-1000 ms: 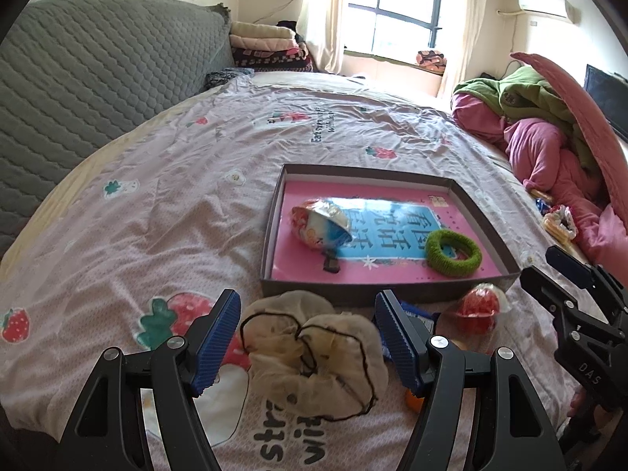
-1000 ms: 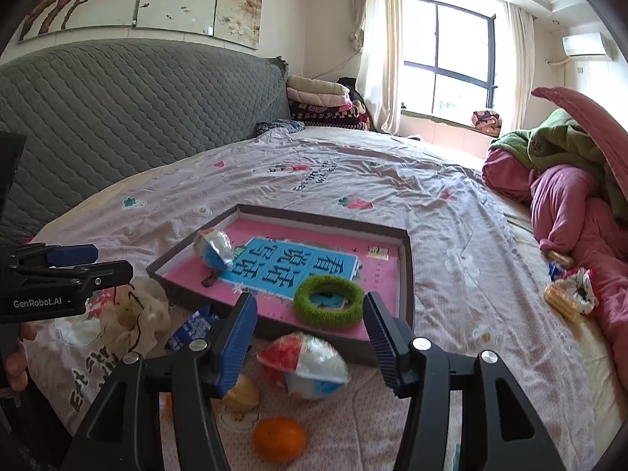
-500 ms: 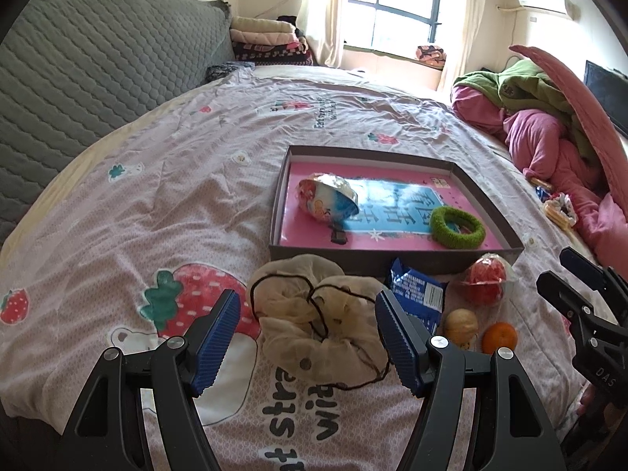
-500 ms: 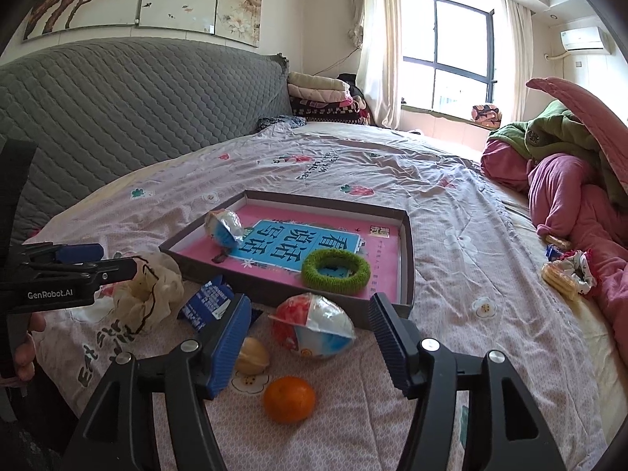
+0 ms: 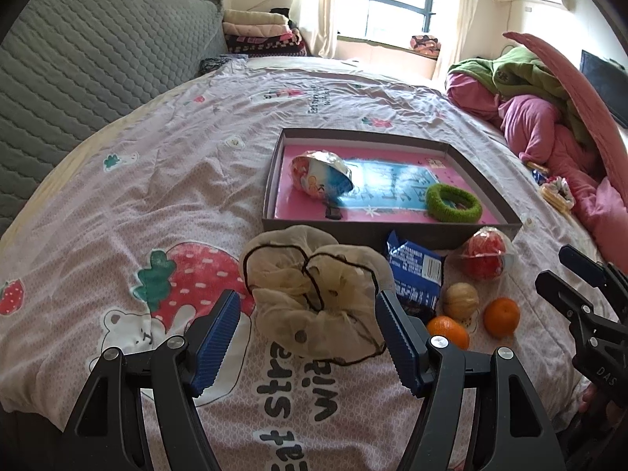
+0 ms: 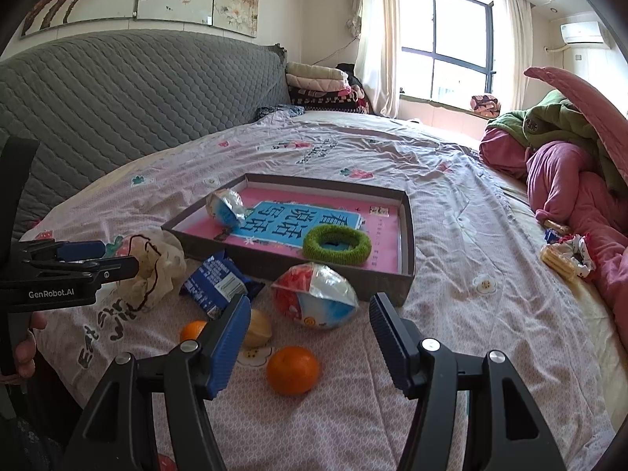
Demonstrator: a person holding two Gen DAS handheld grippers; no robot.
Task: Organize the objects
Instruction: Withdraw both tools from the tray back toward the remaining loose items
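A dark box (image 5: 271, 180) (image 6: 408, 235) with a pink floor lies on the bed; in it are a foil egg toy (image 5: 320, 180) (image 6: 225, 206) and a green hair ring (image 5: 453, 202) (image 6: 336, 244). In front of it lie a cream scrunchie (image 5: 314, 294) (image 6: 157, 263), a blue snack packet (image 5: 414, 271) (image 6: 216, 278), a second foil egg (image 5: 484, 257) (image 6: 314, 300), a walnut (image 5: 461, 300) (image 6: 257, 327) and two oranges (image 5: 500, 316) (image 6: 292, 369). My left gripper (image 5: 308, 339) is open, just short of the scrunchie. My right gripper (image 6: 310, 349) is open, above the orange, short of the egg.
The bed has a printed lilac sheet (image 5: 157, 180) and a grey quilted headboard (image 6: 117, 98). Pink and green bedding (image 6: 569, 157) is heaped at the right, with small snacks (image 6: 561, 259) beside it. Folded blankets (image 5: 259, 31) lie at the far end by the window.
Both grippers have drawn back from the box, so more of the sheet and the loose objects in front of it show. Both stay open; nothing was picked up.
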